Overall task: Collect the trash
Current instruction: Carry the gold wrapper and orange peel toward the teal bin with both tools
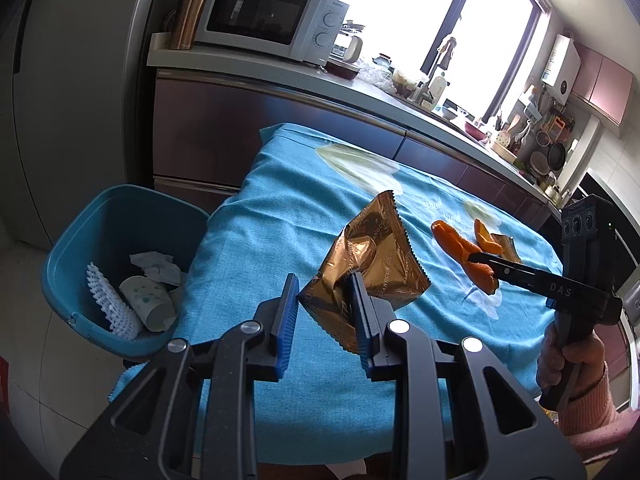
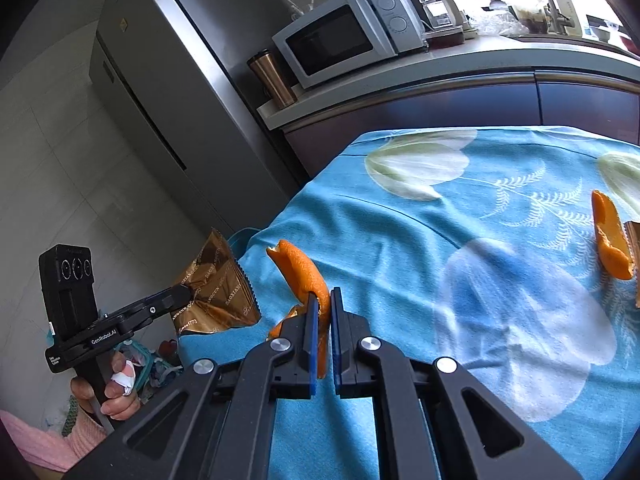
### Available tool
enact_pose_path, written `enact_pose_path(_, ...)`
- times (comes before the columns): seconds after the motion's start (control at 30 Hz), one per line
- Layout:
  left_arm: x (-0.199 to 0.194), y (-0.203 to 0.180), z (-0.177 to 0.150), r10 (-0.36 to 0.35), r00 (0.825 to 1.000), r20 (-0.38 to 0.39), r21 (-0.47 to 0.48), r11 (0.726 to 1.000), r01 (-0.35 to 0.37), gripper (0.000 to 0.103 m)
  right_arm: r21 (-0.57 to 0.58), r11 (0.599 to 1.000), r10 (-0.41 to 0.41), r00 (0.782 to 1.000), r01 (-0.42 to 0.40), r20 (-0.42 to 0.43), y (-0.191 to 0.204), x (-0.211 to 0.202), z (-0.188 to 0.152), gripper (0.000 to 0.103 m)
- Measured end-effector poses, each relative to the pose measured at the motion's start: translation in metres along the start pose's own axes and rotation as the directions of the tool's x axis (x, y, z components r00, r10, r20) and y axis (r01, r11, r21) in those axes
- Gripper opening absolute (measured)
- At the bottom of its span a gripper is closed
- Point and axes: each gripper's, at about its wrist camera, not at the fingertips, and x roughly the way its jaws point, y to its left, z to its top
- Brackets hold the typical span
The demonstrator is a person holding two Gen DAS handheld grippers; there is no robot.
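- Blue flowered tablecloth (image 1: 256,216) covers the table; a blue bin (image 1: 108,224) stands at its left.
- Left gripper (image 1: 324,312) clamps a gold wrapper (image 1: 372,256) above the cloth, near the bin.
- Right gripper (image 2: 325,332), nearly closed, pinches an orange peel (image 2: 304,276).
- Another peel (image 2: 610,236) lies far right.

**Table with the blue cloth**

The table (image 2: 400,220) was covered in a turquoise flower-print cloth (image 1: 280,208). Lying right on it was a curled bit of orange peel (image 2: 610,240), with the edge of a gold wrapper (image 2: 634,240) touching it at the frame's edge.
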Motion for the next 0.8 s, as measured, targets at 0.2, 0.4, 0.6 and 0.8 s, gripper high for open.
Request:
enact_pose_path(0.2, -0.016, 0.017, 0.001, 0.039, 0.999, 0.027, -0.03, 0.999, -0.038, 0.026, -0.034, 0.999, 0.039, 0.999, -0.04, -0.018, 0.018, 0.014, 0.007, 0.005)
enact_pose_path(0.4, -0.032, 0.041, 0.005, 0.087, 0.994, 0.061, -0.076, 0.994, -0.082, 0.026, -0.068, 0.995, 0.074, 0.996, -0.077, -0.039, 0.036, 0.03, 0.015, 0.005)
enact_pose_path(0.6, -0.048, 0.066, 0.007, 0.136, 0.987, 0.09, -0.122, 0.985, -0.125, 0.026, -0.1, 0.989, 0.099, 0.993, -0.105, -0.064, 0.053, 0.044, 0.019, 0.005)
enact_pose_path(0.8, -0.059, 0.086, 0.007, 0.189, 0.976, 0.105, -0.153, 0.973, -0.172, 0.026, -0.128, 0.983, 0.119, 0.989, -0.129, -0.089, 0.068, 0.058, 0.02, 0.005)
